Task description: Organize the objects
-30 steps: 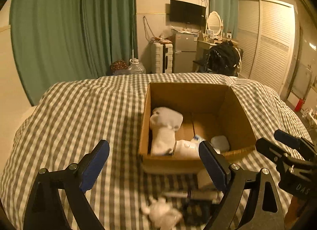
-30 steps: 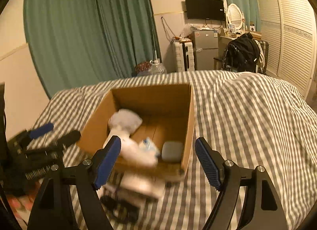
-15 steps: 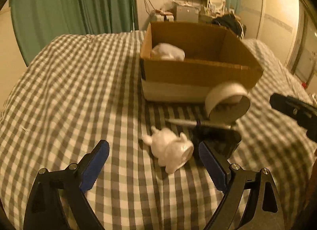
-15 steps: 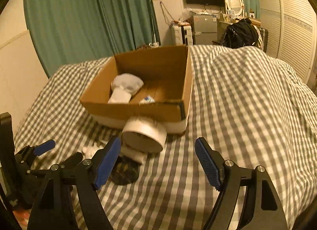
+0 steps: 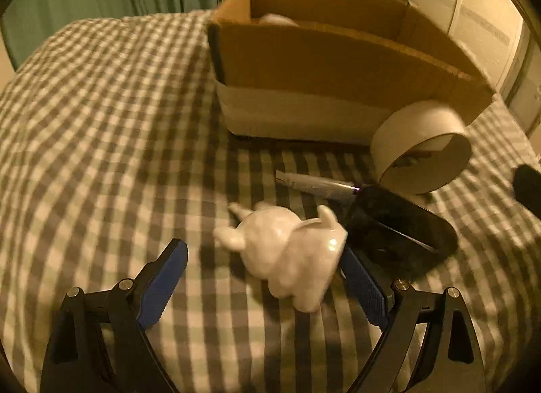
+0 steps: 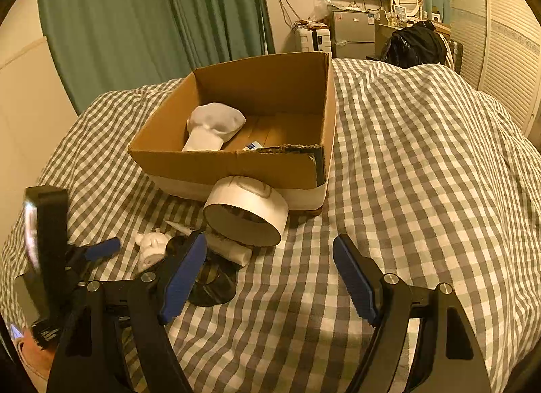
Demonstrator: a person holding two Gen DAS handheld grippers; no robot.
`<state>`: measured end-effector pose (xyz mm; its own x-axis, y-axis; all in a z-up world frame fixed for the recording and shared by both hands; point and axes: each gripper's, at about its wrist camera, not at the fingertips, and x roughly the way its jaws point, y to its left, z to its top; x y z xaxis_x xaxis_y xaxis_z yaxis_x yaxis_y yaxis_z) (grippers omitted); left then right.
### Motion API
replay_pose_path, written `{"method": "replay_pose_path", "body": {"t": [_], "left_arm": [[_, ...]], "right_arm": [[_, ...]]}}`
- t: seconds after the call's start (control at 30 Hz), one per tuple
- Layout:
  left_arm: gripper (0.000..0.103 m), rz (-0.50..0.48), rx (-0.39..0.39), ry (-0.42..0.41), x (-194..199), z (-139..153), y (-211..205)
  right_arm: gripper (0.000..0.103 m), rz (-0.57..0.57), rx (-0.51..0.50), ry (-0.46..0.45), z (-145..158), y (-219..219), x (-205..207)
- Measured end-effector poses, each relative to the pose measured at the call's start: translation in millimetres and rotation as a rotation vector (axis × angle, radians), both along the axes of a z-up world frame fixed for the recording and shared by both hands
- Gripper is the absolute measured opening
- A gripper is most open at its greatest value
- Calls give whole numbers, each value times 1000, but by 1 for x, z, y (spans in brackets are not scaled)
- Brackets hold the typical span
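Moved: left gripper [image 5: 263, 278] has dropped close over the white figurine [image 5: 287, 254], its jaws just narrowing yet apart, pads not pressing it.
Right gripper [image 6: 270, 274]: jaws wide apart, nothing between, over bare checked bedspread [image 6: 422, 156].
Figurine's place: lying on its side before the cardboard box [image 6: 236, 163], touching the black case [image 5: 399, 230].
Handling: looks glazed, so probably hard, slippery, breakable; grip across the round body, not the thin ears.
Count outside box: one figurine, one tape roll [image 6: 247, 213], one tube [image 5: 314, 186], one black case.
Count inside box: one white bundle [image 6: 213, 125], one small packet partly hidden.
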<state>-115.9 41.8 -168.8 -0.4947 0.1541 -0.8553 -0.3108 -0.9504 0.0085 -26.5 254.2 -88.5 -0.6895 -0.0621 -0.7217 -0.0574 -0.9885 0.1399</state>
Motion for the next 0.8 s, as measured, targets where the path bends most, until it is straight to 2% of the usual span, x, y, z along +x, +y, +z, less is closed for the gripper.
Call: {"method": "replay_pose_path", "body": {"t": [0.03, 0.07, 0.1, 0.3, 0.53, 0.67, 0.8], "left_arm": [[80, -5, 6, -13, -3, -3, 2], [65, -13, 9, -21, -5, -5, 5], [60, -23, 9, -25, -5, -7, 7], [60, -31, 12, 17, 7, 3, 5], [60, 18, 4, 164, 47, 51, -26], [60, 46, 33, 181, 51, 63, -44], [60, 45, 6, 177, 55, 64, -48]], "right_arm": [[77, 1, 1, -1, -1, 0, 0], [77, 0, 2, -3, -1, 0, 0], [77, 0, 3, -4, -1, -1, 0], [77, 8, 21, -6, -2, -5, 1], [77, 47, 39, -11, -5, -18, 2], [77, 102, 41, -30, -12, -32, 1], [77, 171, 90, -74, -24, -55, -5]]}}
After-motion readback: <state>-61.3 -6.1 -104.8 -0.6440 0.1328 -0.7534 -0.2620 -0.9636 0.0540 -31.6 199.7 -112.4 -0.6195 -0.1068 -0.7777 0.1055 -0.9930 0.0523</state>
